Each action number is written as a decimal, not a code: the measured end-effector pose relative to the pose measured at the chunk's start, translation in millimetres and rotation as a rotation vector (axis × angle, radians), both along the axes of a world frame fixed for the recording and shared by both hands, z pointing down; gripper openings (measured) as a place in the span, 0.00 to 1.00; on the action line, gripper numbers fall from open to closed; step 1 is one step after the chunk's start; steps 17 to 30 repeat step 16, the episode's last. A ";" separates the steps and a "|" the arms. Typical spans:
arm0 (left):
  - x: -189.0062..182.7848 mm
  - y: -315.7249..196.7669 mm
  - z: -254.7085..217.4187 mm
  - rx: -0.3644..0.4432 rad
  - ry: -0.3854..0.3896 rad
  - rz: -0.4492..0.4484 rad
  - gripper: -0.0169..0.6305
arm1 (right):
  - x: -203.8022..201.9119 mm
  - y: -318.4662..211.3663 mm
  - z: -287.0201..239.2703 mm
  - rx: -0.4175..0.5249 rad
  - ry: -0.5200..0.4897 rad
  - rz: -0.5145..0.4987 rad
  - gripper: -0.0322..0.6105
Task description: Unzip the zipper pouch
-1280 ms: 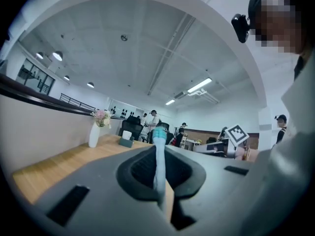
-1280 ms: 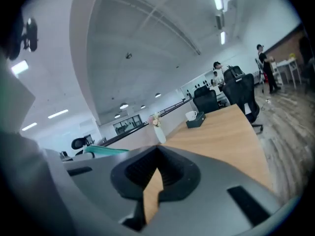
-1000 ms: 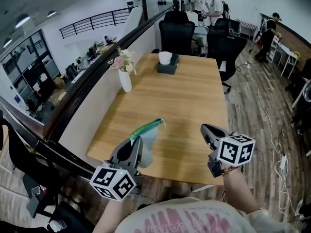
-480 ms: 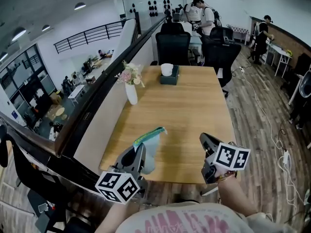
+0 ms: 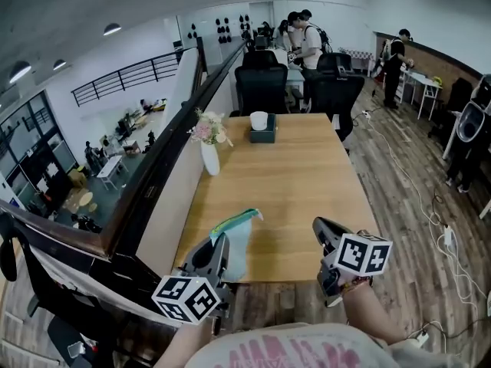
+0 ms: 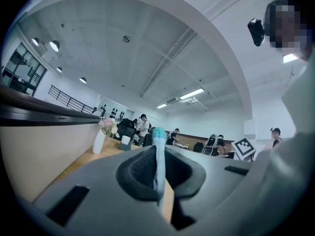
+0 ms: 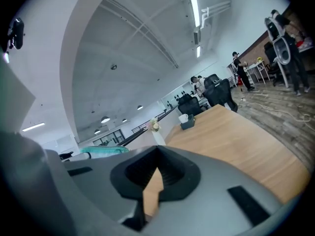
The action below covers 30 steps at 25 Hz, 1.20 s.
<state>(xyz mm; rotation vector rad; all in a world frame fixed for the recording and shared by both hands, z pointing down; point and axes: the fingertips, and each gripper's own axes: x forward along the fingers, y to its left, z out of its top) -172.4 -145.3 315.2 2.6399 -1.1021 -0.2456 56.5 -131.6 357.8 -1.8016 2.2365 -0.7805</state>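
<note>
The zipper pouch (image 5: 236,240) is pale blue with a teal zipper strip along its top edge. It hangs over the near edge of the wooden table (image 5: 307,182). My left gripper (image 5: 219,242) is shut on the pouch's near end. In the left gripper view the pouch (image 6: 158,144) stands as a thin edge pinched between the jaws of my left gripper (image 6: 160,173). My right gripper (image 5: 319,226) is shut and empty, a little to the right of the pouch and apart from it. In the right gripper view my right gripper (image 7: 150,181) has nothing between its jaws, and the teal pouch (image 7: 101,151) shows at the left.
A white vase of flowers (image 5: 209,153) stands at the table's left side, a dark tissue box with a white cup (image 5: 262,131) at its far end. Black office chairs (image 5: 261,87) and several people are beyond. A low partition (image 5: 165,167) runs along the left.
Both grippers have drawn back toward the table's near edge, and the table looks farther off. The pouch stays in the left gripper; the right gripper stays shut and empty.
</note>
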 end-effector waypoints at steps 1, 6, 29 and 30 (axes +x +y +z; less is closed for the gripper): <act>-3.9 2.7 -0.3 -0.001 0.005 0.007 0.04 | -4.0 4.8 0.8 -0.003 0.001 0.005 0.05; -20.7 15.2 -0.3 -0.002 0.023 0.037 0.04 | -19.9 24.2 1.1 -0.010 0.012 0.025 0.05; -44.7 39.4 14.0 -0.018 0.047 0.062 0.04 | -45.2 59.2 20.3 -0.054 0.048 0.033 0.05; -44.7 39.4 14.0 -0.018 0.047 0.062 0.04 | -45.2 59.2 20.3 -0.054 0.048 0.033 0.05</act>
